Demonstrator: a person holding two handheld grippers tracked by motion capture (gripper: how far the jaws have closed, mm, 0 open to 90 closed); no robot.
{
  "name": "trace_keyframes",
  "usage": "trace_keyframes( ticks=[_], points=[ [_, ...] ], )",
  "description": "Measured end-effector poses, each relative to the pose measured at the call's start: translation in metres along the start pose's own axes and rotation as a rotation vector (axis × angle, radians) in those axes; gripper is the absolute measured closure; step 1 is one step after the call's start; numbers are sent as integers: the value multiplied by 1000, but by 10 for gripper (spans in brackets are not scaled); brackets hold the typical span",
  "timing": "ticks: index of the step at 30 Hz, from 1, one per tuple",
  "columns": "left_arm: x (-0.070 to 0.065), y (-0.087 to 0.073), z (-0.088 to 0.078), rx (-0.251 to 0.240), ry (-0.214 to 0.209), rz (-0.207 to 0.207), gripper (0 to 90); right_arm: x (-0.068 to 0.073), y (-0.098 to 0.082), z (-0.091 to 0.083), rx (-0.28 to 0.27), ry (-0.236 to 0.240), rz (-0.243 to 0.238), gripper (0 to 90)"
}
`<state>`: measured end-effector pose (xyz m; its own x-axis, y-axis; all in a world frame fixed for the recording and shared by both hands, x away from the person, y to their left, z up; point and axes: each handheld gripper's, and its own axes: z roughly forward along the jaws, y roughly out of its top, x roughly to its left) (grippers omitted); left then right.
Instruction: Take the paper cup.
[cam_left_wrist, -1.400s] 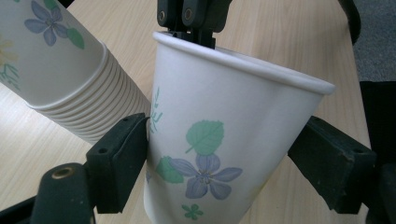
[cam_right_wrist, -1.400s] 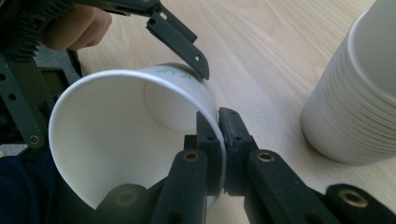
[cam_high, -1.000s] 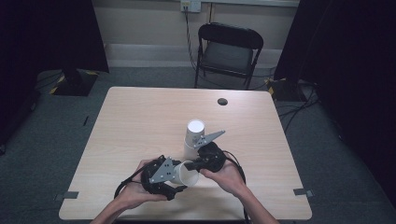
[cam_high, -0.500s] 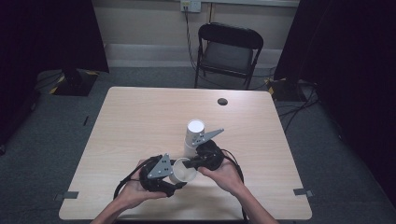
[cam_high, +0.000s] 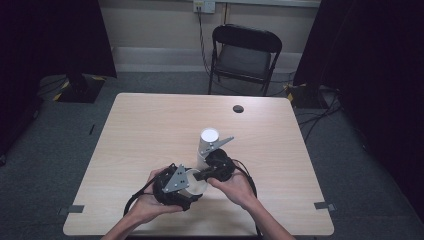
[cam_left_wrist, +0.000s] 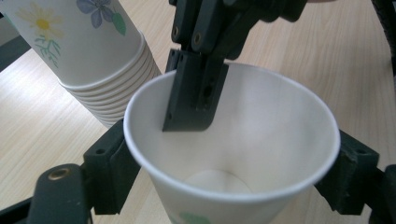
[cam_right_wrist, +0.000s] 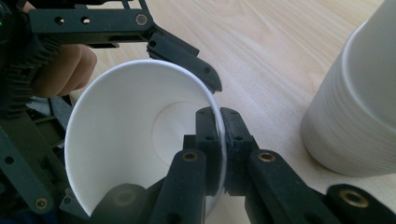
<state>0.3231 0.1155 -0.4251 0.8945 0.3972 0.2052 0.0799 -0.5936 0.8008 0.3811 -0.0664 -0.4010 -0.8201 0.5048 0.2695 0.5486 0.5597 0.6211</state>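
Observation:
A single white paper cup (cam_high: 192, 183) lies tilted between the jaws of my left gripper (cam_high: 194, 186), near the table's front edge. Those jaws have just been opening, and in the left gripper view their pads (cam_left_wrist: 109, 161) still touch both sides of the cup (cam_left_wrist: 261, 140). My right gripper (cam_high: 198, 176) is shut on the cup's rim, one finger inside and one outside (cam_right_wrist: 218, 128). The cup's white inside (cam_right_wrist: 130, 116) faces the right gripper view. A stack of flower-printed cups (cam_high: 208, 145) stands upright just behind the grippers, with its side (cam_left_wrist: 88, 56) in the left gripper view.
The stack (cam_right_wrist: 359, 102) stands close to the right of my right gripper. A small dark round disc (cam_high: 238, 108) lies near the table's far edge. A black folding chair (cam_high: 245, 55) stands beyond the table (cam_high: 140, 130). Cables trail from both grippers.
The cup and the right gripper's tip have shifted slightly toward the left gripper. Both hands stay almost where they were.

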Motion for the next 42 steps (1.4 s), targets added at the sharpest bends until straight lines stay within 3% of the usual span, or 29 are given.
trace_keyframes(
  ticks=[6, 12, 19, 32, 42],
  points=[
    [-1, 0, 0, 10, 0, 14, 244, 0, 0, 1, 2, -7, 20, 871],
    [1, -3, -1, 15, 7, 2, 289, -1, -4, 1, -6, -22, 33, 822],
    [9, -7, -5, -17, -13, -74, 279, 1, -5, -5, -46, -43, 25, 709],
    [13, -14, -10, -36, -9, -120, 278, 6, -13, -17, -169, -48, 1, 648],
    [23, -19, -15, -65, -5, -191, 280, 7, -23, -29, -277, -40, -13, 614]
  ],
)
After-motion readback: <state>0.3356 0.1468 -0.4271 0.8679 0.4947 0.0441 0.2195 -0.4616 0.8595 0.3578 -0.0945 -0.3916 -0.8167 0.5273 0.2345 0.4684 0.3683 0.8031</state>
